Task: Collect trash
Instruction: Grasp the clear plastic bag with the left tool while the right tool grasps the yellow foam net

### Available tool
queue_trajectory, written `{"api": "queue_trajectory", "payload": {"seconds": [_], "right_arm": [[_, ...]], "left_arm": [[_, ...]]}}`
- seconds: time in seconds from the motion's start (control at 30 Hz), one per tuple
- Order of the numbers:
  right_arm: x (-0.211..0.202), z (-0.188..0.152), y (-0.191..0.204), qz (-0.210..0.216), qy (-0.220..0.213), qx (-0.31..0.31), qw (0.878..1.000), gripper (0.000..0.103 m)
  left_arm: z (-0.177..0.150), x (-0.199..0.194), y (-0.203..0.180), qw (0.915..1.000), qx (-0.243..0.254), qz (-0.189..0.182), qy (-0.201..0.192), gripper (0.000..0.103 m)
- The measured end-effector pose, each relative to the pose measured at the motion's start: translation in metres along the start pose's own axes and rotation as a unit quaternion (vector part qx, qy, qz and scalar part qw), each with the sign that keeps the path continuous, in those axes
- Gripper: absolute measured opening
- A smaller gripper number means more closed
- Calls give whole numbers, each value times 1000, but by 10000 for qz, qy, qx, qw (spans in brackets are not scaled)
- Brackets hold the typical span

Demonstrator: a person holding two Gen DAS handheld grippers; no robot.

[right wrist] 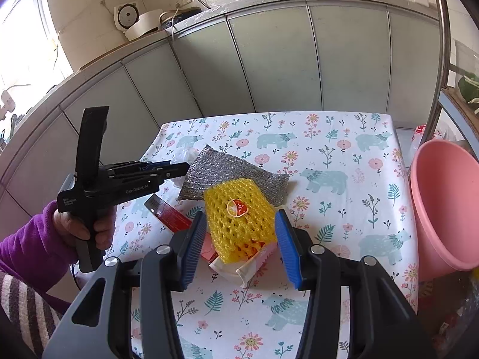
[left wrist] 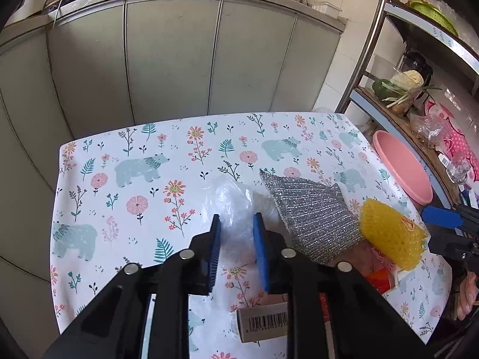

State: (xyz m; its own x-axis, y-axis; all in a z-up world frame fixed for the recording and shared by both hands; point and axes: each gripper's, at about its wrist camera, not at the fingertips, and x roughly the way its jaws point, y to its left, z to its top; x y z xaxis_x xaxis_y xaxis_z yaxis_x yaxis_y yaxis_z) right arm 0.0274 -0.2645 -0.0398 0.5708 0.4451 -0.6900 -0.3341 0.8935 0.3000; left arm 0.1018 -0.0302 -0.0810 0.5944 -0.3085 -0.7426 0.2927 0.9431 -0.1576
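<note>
Trash sits in a loose cluster on the counter (right wrist: 329, 137), nearer its near edge than its far one. Crumpled clear plastic bag (left wrist: 236, 206) lies at the left of the cluster, directly ahead of my left hand-held gripper (left wrist: 236, 248) and between its blue pads; no clear long axis, just a soft wad. Silver scouring cloth (left wrist: 311, 215) touches the bag on its right; yellow foam fruit net (right wrist: 239, 218) lies on the cloth's near corner, its long axis running away from me, resting partly on a pink-and-white carton (right wrist: 251, 263). A red wrapper (right wrist: 170, 215) lies between the two tools, and a barcoded box (left wrist: 263, 320) sits under the left tool near the counter's near edge.

Left hand-held gripper: jaws narrow, pinching the plastic bag; film bunches between the pads, so I judge the bag gripped.

Right hand-held gripper (right wrist: 241, 246): jaws spread about half way, straddling the near end of the foam net, pads apart from it on both sides, holding nothing.

Pink basin (right wrist: 443, 209) stands off the counter's right edge, nearer my right hand. Judgement: likely drop point, so the bag must cross the whole cluster.
</note>
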Motion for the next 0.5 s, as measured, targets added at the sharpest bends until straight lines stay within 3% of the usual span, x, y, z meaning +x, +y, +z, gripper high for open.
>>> {"api": "queue_trajectory", "payload": {"seconds": [0.13,0.5], "right_arm": [[2,0,-2,-15,18,2,10000,49],[25,0,-11,-130,310,52,9994,49]], "left_arm": [[1,-16,6,9996,-179,-49,-189,10],[-11,-57,13,9979,-449,-195,-428,10]]}}
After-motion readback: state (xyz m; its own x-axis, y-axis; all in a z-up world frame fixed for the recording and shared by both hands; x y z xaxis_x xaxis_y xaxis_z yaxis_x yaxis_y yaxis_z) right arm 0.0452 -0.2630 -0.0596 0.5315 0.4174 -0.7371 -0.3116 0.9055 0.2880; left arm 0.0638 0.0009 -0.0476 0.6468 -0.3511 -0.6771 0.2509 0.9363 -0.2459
